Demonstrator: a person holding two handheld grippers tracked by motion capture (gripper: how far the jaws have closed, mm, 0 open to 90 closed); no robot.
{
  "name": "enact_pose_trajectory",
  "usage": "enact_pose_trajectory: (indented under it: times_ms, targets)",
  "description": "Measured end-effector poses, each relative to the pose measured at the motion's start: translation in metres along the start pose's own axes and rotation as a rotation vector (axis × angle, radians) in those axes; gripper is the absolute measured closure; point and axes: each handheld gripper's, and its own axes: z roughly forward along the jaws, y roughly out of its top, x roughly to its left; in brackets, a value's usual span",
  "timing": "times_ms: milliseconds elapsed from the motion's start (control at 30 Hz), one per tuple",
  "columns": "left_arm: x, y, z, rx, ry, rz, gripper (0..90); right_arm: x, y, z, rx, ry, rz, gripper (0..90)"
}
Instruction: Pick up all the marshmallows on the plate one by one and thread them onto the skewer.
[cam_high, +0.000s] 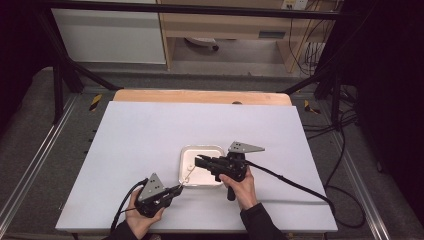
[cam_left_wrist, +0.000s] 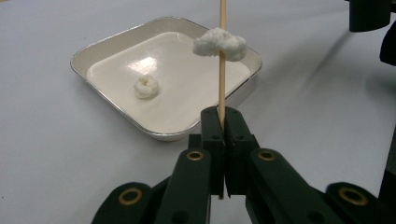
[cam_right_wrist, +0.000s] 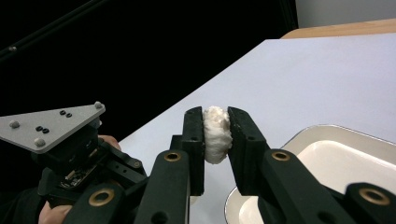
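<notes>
Left fingers (cam_left_wrist: 221, 122) pinch the skewer (cam_left_wrist: 222, 70); right fingers (cam_right_wrist: 216, 135) squeeze a white lump (cam_right_wrist: 216, 133). Judged risk: squeezing crumbles it, or a misaligned push bends the thin skewer.

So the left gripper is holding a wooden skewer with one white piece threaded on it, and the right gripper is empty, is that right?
Not quite. The right gripper is not empty: the right gripper view shows its jaws pressed on a white piece. The rest holds: the left gripper is clamped on the wooden skewer, with one white lump threaded on it above the tray.
</notes>
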Motion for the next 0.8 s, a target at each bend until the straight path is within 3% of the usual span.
enact_pose_trajectory:
  times_ms: [267,333,467,667,800]
  targets:
    - [-0.002,0.002,0.001,-0.025,-0.01,0.002,88.3,0.002,-0.001,-0.001,0.007,0.003,0.002,78.5]
    - [-0.004,0.006,0.001,-0.037,-0.013,0.004,88.3,0.002,-0.004,0.001,0.036,0.024,0.019,78.4]
    - [-0.004,0.006,0.006,-0.024,-0.006,-0.005,88.3,0.001,-0.012,0.006,0.067,0.022,0.021,78.0]
    - [-0.004,0.006,0.008,-0.03,-0.007,-0.011,88.1,0.003,-0.013,0.006,0.062,0.017,0.017,77.7]
    - [-0.004,0.007,0.011,-0.026,-0.007,-0.01,88.1,0.001,-0.02,0.01,0.099,0.024,0.026,77.0]
